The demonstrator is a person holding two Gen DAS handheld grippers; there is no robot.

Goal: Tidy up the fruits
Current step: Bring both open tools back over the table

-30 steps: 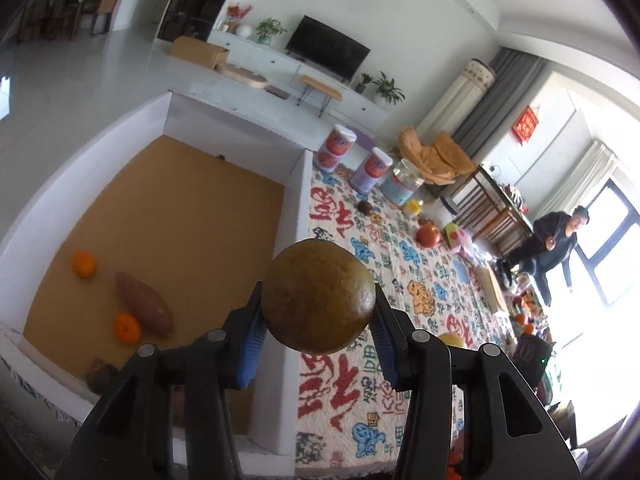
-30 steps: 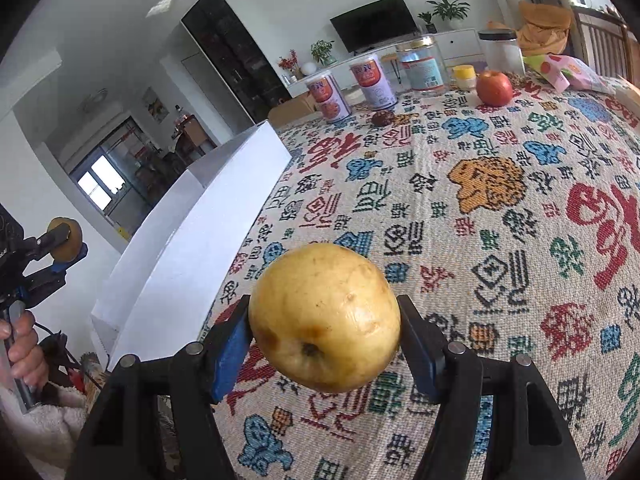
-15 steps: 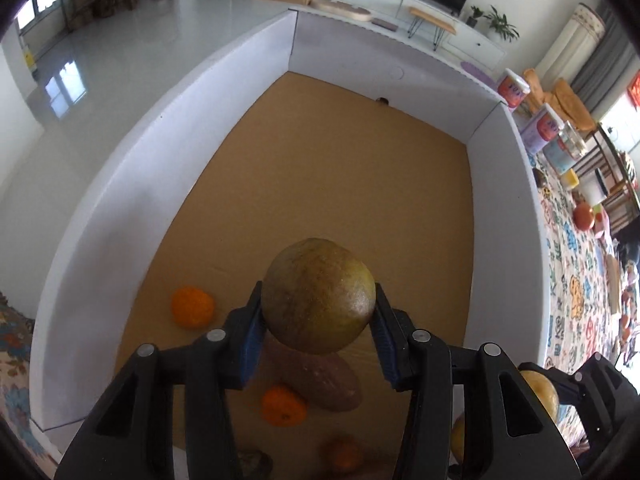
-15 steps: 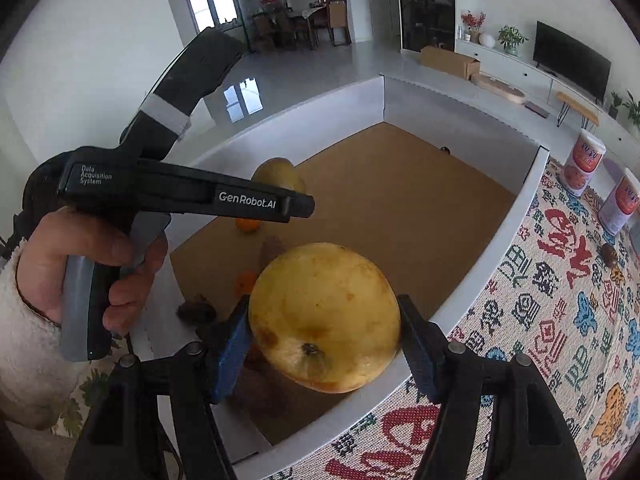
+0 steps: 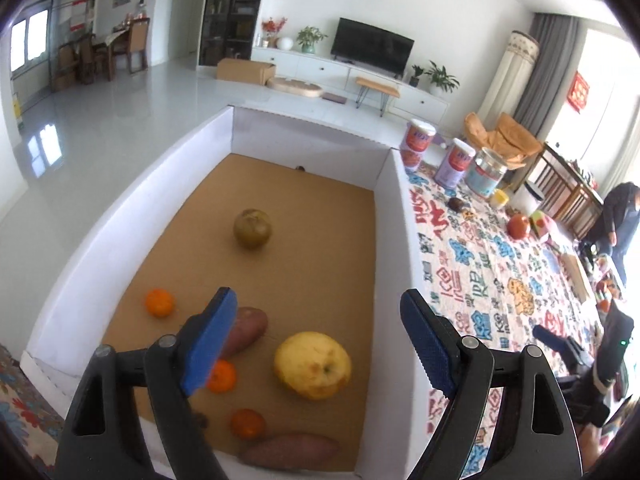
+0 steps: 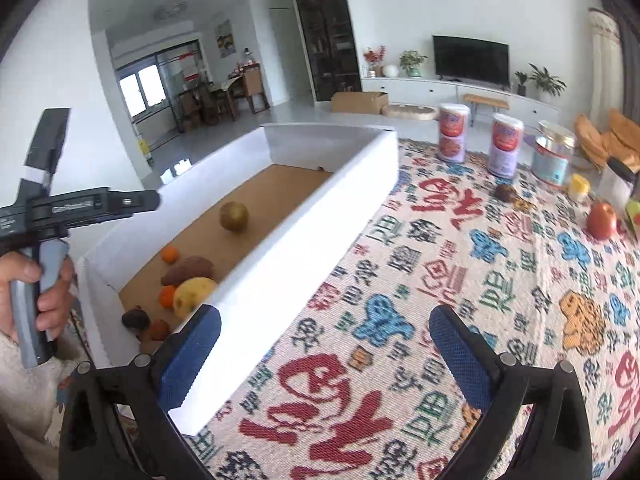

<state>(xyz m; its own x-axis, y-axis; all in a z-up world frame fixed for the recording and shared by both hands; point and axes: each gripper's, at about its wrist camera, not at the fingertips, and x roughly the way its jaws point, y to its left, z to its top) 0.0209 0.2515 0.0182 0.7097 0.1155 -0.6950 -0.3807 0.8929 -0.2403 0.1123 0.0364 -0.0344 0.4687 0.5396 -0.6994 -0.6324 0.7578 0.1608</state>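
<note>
Both fruits (brown pear (image 5: pixel 252 228), yellow apple (image 5: pixel 313 365)) dropped into box (image 5: pixel 312 132); jaws just opened, empty.

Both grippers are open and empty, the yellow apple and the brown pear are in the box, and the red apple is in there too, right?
Not quite. The red apple is not in the box; it sits out on the patterned cloth, as the right wrist view shows. The rest holds: left gripper and right gripper are open and empty, and yellow apple and brown pear lie in the box.
</note>
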